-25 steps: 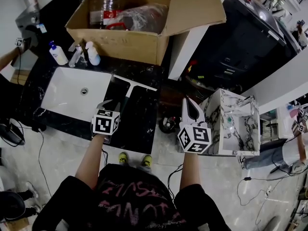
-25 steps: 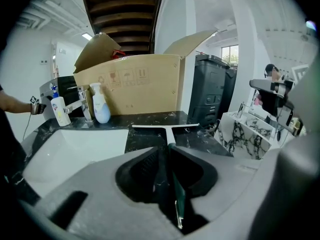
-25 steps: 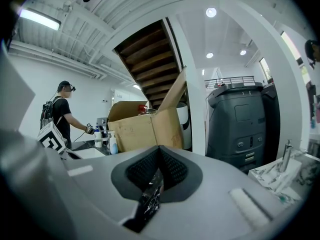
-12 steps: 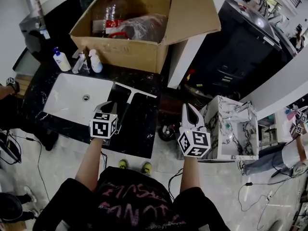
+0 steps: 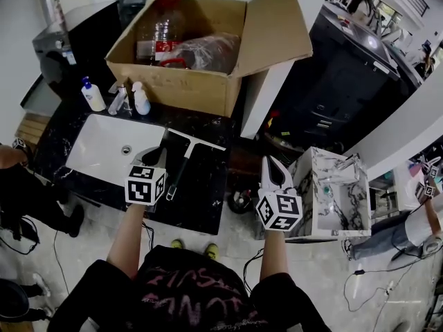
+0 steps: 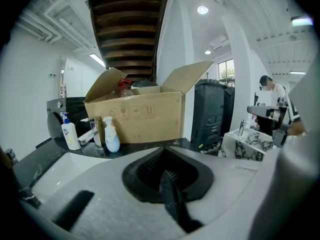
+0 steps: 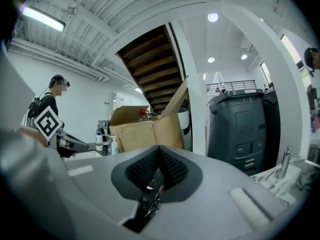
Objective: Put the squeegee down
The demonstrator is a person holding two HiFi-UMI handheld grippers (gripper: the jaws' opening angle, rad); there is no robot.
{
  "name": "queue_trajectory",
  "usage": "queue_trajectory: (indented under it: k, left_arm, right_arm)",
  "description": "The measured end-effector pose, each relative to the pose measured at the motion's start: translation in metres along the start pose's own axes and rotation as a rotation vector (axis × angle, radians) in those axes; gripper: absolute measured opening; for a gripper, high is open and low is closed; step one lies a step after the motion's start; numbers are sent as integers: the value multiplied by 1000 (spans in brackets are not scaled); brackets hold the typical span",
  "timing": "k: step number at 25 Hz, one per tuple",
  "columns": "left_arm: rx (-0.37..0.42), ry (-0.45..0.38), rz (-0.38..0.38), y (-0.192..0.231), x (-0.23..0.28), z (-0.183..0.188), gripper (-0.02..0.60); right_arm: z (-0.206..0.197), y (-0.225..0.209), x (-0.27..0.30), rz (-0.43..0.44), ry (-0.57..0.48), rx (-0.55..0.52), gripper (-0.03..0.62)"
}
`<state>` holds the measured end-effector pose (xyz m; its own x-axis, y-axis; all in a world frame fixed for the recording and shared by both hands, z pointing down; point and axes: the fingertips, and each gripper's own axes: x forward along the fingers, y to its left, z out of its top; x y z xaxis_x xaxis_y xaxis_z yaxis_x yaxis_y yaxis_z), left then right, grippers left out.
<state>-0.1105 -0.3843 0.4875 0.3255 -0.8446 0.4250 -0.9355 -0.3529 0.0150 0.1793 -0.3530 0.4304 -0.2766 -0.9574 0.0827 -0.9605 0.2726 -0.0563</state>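
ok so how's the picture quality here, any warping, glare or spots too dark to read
Head view: edges bow from the wide lens; the squeegee has a dark handle that nearly melts into the black counter, while the white sink is bright. Left gripper view: heavy fisheye, black corners, ceiling spots flare. Right gripper view: same fisheye, strip light glares upper left.

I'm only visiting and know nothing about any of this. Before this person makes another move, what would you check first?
1. Squeegee lies flat on the black counter, beside the sink: ok.
2. Squeegee's handle end rests on the counter, not over its edge: ok.
3. Left tool is shut with nothing between its jaws: ok.
4. Right tool is shut and holds nothing: ok.
5. Counter is dry under the squeegee: cannot tell.
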Motion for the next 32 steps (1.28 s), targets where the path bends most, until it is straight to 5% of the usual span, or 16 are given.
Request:
queue_trajectory:
  k: [21, 32]
  left_arm:
    - [70, -274, 6, 12, -51, 107, 3]
    - [70, -330, -13, 12, -55, 127, 4]
  right_arm:
    - [35, 13, 2, 22, -49, -31, 12]
    - [58, 6, 6, 14, -93, -47, 12]
